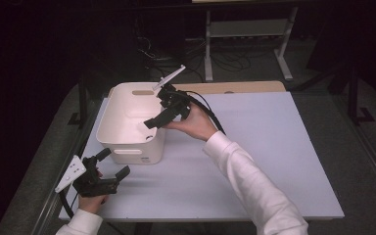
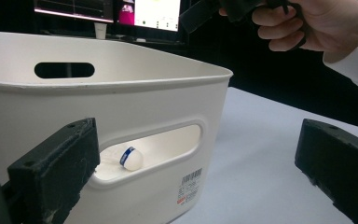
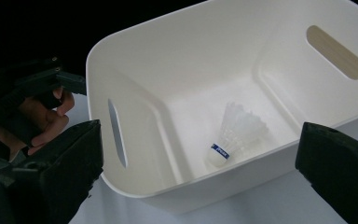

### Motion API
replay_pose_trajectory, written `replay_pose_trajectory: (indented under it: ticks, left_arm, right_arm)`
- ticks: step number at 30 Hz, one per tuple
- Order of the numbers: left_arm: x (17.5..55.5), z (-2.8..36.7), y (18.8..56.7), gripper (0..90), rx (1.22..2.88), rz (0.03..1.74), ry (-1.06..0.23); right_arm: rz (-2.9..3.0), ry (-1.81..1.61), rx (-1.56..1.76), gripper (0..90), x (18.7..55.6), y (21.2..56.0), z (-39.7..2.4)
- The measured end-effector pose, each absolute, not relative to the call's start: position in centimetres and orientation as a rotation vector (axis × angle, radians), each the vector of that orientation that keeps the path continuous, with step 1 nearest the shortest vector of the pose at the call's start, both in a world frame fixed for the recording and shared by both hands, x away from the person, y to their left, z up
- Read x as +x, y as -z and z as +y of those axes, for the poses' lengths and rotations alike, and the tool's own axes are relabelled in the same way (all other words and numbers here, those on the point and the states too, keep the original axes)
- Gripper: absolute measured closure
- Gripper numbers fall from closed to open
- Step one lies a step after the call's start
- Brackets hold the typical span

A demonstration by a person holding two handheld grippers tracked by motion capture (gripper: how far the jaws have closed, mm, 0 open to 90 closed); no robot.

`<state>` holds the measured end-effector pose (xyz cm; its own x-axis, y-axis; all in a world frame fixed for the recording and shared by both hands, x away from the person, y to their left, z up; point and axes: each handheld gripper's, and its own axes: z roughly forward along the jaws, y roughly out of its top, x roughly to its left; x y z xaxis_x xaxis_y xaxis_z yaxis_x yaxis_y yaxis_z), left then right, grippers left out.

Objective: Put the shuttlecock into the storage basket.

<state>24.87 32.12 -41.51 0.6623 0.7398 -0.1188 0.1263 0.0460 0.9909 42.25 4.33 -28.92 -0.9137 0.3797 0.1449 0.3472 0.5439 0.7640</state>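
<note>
- So, the shuttlecock (image 3: 235, 135) lies on its side inside the white bin (image 1: 127, 147) on the desk (image 1: 274, 147).
- Right gripper (image 1: 169, 113) hovers above the bin, jaws spread wide, nothing between them.
- Left gripper (image 1: 108, 169) sits beside the bin, jaws apart too, nothing gripped.

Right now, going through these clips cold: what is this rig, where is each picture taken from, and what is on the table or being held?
A person works at a white table with a hand-held two-jaw tool in each hand. The high view looks down from above; the other two come from cameras riding on the tools.

The right gripper hangs over a white bin, jaws open and empty. Inside the bin lies a white shuttlecock with a blue band.

The left gripper sits beside the bin's near wall, jaws open, holding nothing.
</note>
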Motion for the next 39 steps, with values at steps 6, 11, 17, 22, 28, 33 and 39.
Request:
replay_pose_trajectory:
  ticks: [6,11,17,22,28,33,39]
  left_arm:
    - [24.9,32.0,41.6,0.0,1.484,0.76,-0.546]
    - [24.9,32.1,41.6,0.0,1.486,0.762,-0.546]
    - [24.9,32.0,41.6,0.0,1.486,0.763,-0.548]
    - [24.9,32.2,41.6,0.0,1.493,0.765,-0.549]
    - [25.0,32.0,41.6,0.0,1.481,0.763,-0.545]
    - [25.0,32.0,41.6,0.0,1.48,0.765,-0.544]
    - [25.0,32.0,41.6,0.0,1.487,0.764,-0.545]
  right_arm:
    - [2.666,-1.385,0.672,0.0,41.9,29.0,3.1]
    - [2.647,-1.405,0.683,0.0,41.7,28.9,2.1]
    - [2.624,-1.448,0.72,0.0,41.3,28.9,1.3]
    - [2.603,-1.472,0.713,0.0,41.1,29.1,0.3]
    - [2.57,-1.49,0.718,0.0,40.8,29.0,-0.8]
    - [2.556,-1.495,0.715,0.0,40.5,29.1,-1.5]
    - [2.542,-1.507,0.722,0.0,40.3,29.3,-2.4]
